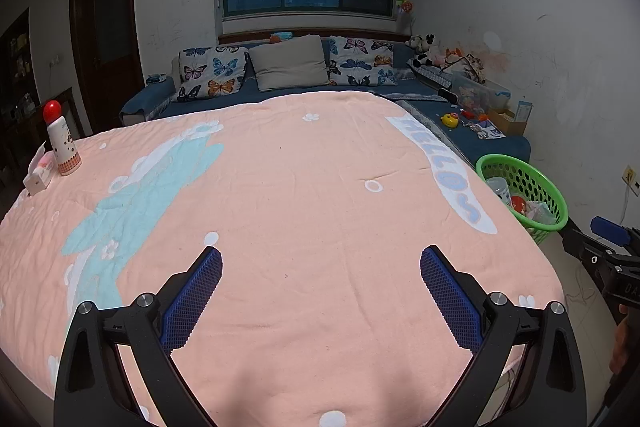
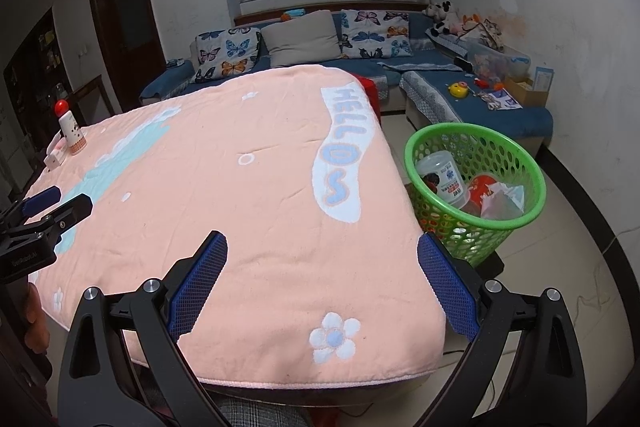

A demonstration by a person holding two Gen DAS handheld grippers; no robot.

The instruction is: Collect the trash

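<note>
Green basket [image 2: 516,163]: plastic jar [image 2: 442,179], red can [image 2: 482,189], crumpled wrapper [image 2: 506,201] held | white bottle [image 1: 60,143], small carton [image 1: 38,175] stood at blanket's [image 1: 300,207] far edge | left gripper [image 1: 320,267], right gripper [image 2: 322,251]: spread wide, nothing gripped

A soft, matt pink terry-cloth cover [image 2: 248,211] with a nubby pile drapes the surface, beside a glossy green perforated plastic basket [image 2: 516,163] holding a clear smooth plastic jar [image 2: 442,179] and crinkled translucent film [image 2: 504,201], over a smooth, faintly shiny pale tiled floor [image 2: 568,267].
</note>
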